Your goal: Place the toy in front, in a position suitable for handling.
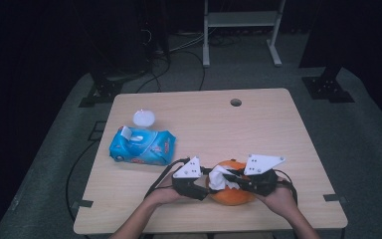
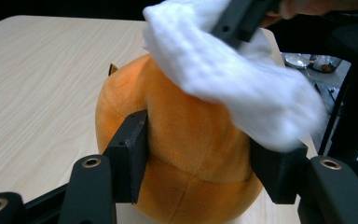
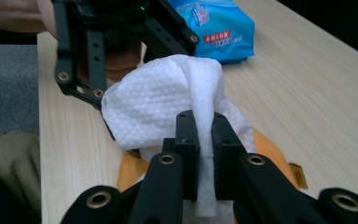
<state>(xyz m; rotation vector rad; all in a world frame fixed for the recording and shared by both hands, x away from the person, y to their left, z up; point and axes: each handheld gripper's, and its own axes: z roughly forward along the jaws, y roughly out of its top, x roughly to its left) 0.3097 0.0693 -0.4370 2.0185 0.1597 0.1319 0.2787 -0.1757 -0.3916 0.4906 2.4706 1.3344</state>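
My left gripper squeezes the round orange plush pumpkin, soft and seamed, by the table's near edge; my right gripper pinches a white dimpled wet wipe draped on top.

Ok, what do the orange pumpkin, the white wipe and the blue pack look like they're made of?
Orange pumpkin: looks like plush fabric, with a matte, fuzzy nap and stitched seams.
White wipe: probably non-woven cloth, with a dimpled embossed surface and soft folds.
Blue pack: likely thin plastic film, glossy, printed and crinkled.
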